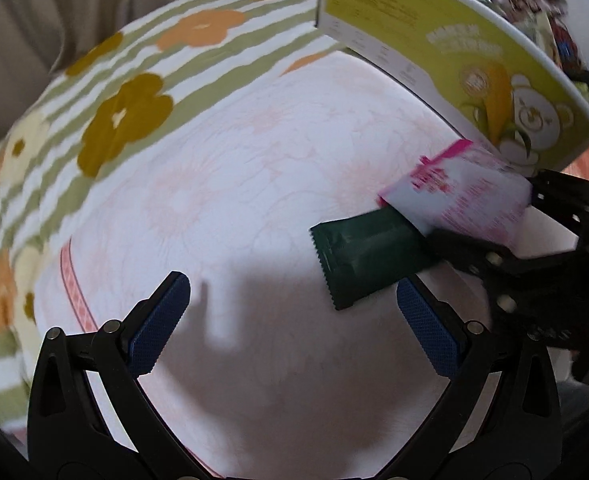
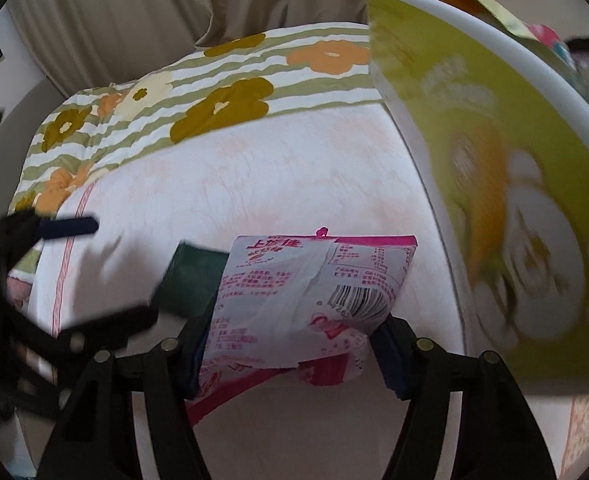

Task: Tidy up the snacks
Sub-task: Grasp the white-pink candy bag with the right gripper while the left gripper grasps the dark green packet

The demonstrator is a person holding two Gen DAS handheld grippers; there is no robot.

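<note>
Puffy pink-and-white foil snack bag (image 2: 306, 300), lower centre of right-wrist frame: light, crinkly, slippery, clamped at its lower end in right gripper (image 2: 290, 356); flat dark-green wrapper (image 1: 366, 256) beside it; left gripper (image 1: 290, 320) apart, empty.

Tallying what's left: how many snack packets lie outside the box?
2: a pink-and-white packet clamped in the right tool, and a dark green wrapper on the sheet beside it. Others may be hidden.
</note>
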